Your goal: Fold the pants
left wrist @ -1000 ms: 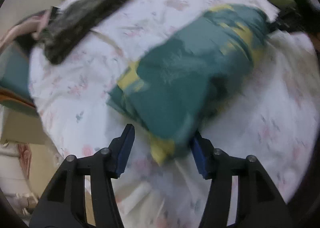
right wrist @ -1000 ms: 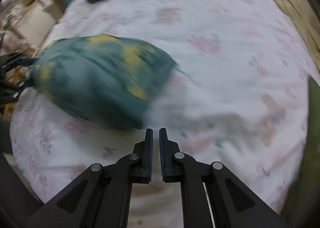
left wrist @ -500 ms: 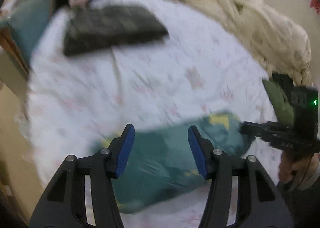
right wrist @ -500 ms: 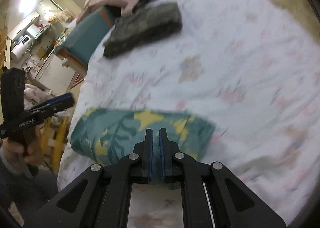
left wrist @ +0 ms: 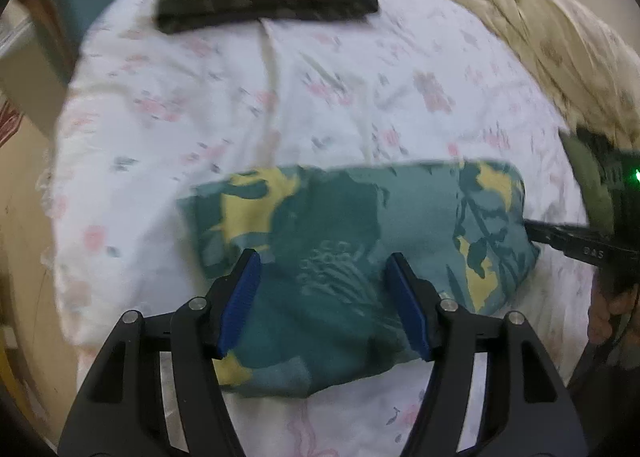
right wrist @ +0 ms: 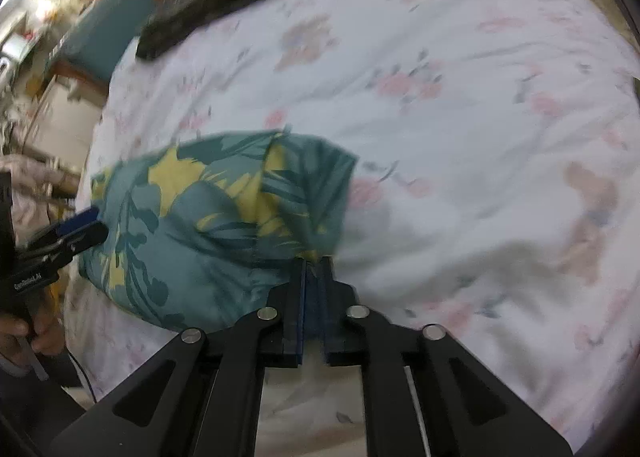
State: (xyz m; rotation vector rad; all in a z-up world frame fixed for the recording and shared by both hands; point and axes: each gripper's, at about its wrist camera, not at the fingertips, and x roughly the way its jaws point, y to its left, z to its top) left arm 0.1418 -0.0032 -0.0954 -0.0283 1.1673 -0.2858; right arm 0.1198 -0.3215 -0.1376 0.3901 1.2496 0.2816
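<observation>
The teal pants with yellow leaf print point(left wrist: 352, 241) lie folded in a compact bundle on the white floral bedsheet point(left wrist: 248, 109). My left gripper point(left wrist: 324, 277) is open and hovers over the bundle's near side, its blue pads apart and empty. In the right wrist view the pants point(right wrist: 208, 225) lie left of centre. My right gripper point(right wrist: 314, 269) is shut, with its tips at the bundle's right edge; whether cloth is pinched between them is not clear. The right gripper also shows in the left wrist view point(left wrist: 568, 241) at the bundle's right end.
A dark folded garment point(left wrist: 260, 9) lies at the far side of the bed, also in the right wrist view point(right wrist: 216, 5). A rumpled beige quilt point(left wrist: 540, 37) lines the far right. The bed's left edge drops to a teal chair point(right wrist: 104, 41) and furniture.
Both cameras have swung and dropped back toward the bundle. The left gripper stays open above it. The right gripper's shut tips have come down against the bundle's right edge.
</observation>
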